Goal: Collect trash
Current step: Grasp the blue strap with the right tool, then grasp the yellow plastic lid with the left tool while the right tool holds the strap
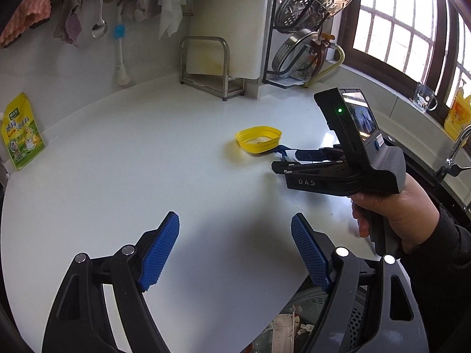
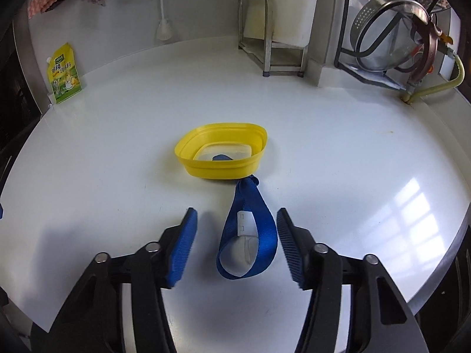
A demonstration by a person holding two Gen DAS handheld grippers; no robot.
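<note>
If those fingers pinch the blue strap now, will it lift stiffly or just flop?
Probably flop: the blue strap is flat woven webbing lying in a limp loop on the counter. Its far end runs under the yellow lid, which looks thin and light, so it may get dragged along.

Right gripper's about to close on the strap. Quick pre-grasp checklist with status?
1. Right gripper open: ok.
2. Blue strap lies between its fingers: ok.
3. Strap runs under the yellow tub, which may drag along: not ok.
4. Left gripper open, well apart from the strap: ok.
5. Trash basket below the counter edge, near left gripper: ok.
6. Fingers low enough to pinch the strap: cannot tell.
</note>
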